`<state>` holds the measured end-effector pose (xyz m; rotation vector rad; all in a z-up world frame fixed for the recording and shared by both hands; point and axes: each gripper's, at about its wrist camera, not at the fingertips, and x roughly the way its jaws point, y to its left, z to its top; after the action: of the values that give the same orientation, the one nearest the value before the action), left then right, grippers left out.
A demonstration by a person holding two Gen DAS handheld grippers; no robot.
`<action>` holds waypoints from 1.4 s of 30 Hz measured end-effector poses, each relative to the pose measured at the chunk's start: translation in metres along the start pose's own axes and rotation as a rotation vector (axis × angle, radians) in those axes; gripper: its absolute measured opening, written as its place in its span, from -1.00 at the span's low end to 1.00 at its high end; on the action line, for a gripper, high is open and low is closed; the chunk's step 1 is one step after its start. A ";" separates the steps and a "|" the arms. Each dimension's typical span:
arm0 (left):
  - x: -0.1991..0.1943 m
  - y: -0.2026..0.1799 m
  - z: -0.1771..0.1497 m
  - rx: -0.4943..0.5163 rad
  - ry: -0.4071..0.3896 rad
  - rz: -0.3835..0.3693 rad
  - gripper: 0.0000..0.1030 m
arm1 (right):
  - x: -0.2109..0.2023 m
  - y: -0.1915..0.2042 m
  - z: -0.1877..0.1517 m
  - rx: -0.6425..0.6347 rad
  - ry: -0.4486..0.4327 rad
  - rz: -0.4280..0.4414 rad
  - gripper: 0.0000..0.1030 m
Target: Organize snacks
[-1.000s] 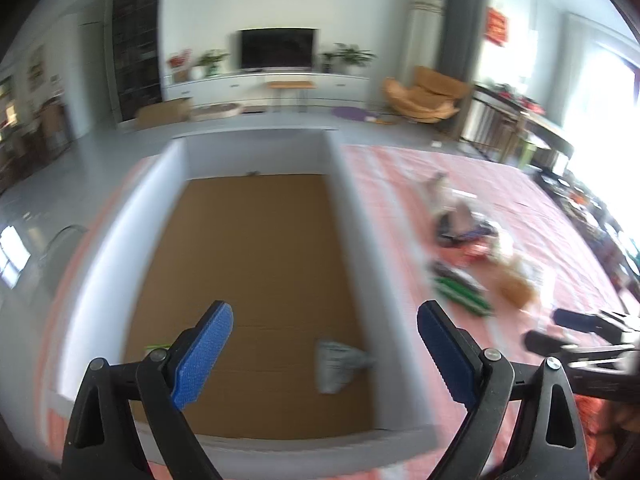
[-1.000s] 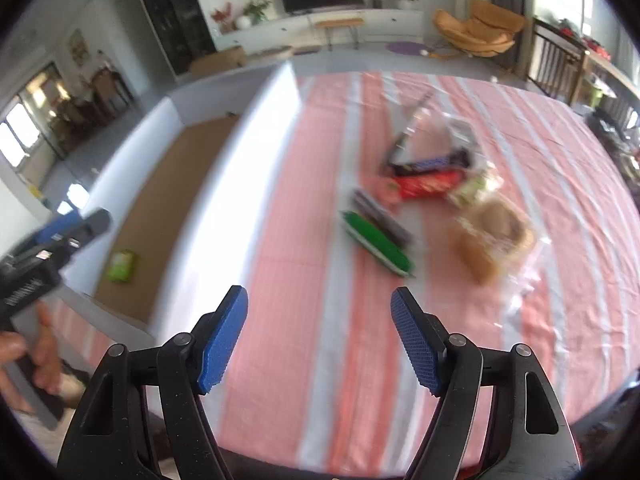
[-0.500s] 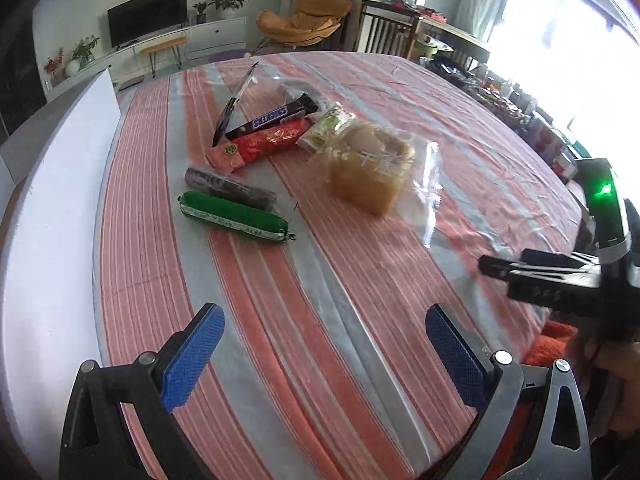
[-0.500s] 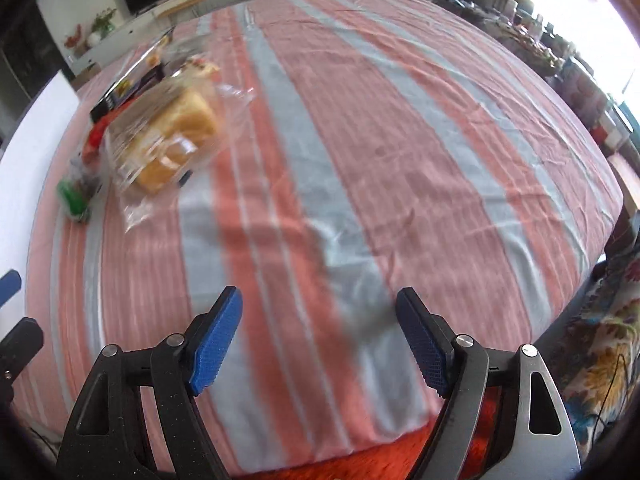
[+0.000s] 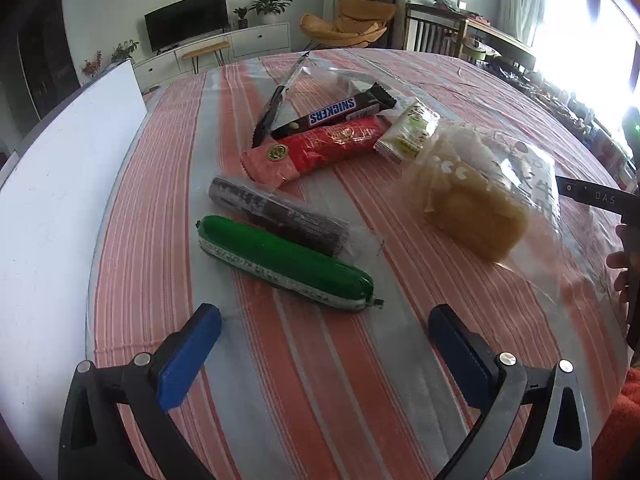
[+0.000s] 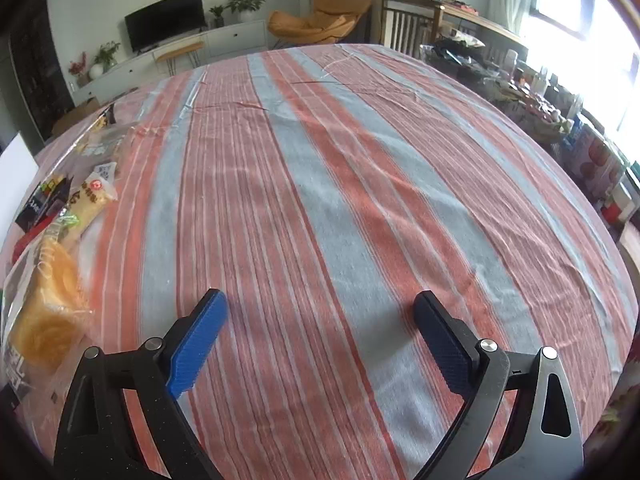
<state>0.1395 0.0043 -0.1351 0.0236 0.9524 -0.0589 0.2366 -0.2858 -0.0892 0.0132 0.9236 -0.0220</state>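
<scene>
The right gripper (image 6: 320,312) has just been opening its jaws, which now stand wide with only bare striped cloth of the desk (image 6: 360,168) between them. Left of the left jaw, near it, lies a bagged bread loaf (image 6: 48,308); farther beyond it on that side sits a pale snack packet (image 6: 90,200).

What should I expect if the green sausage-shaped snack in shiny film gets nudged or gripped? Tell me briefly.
The green sausage-shaped snack in shiny film is a round tube lying flat on the striped tablecloth, so a sideways nudge would probably roll it. The glossy film looks slippery. It appears plump and fairly firm, so it likely won't flop.
</scene>
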 end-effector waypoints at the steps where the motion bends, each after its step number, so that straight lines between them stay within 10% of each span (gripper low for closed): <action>1: 0.001 0.000 0.000 0.000 0.000 0.001 1.00 | 0.000 0.000 0.000 0.000 0.000 0.001 0.89; 42: 0.001 -0.001 0.000 0.002 0.000 0.002 1.00 | 0.000 0.002 -0.003 -0.001 -0.001 0.001 0.89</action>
<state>0.1397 0.0034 -0.1356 0.0264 0.9526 -0.0582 0.2346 -0.2835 -0.0911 0.0126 0.9229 -0.0202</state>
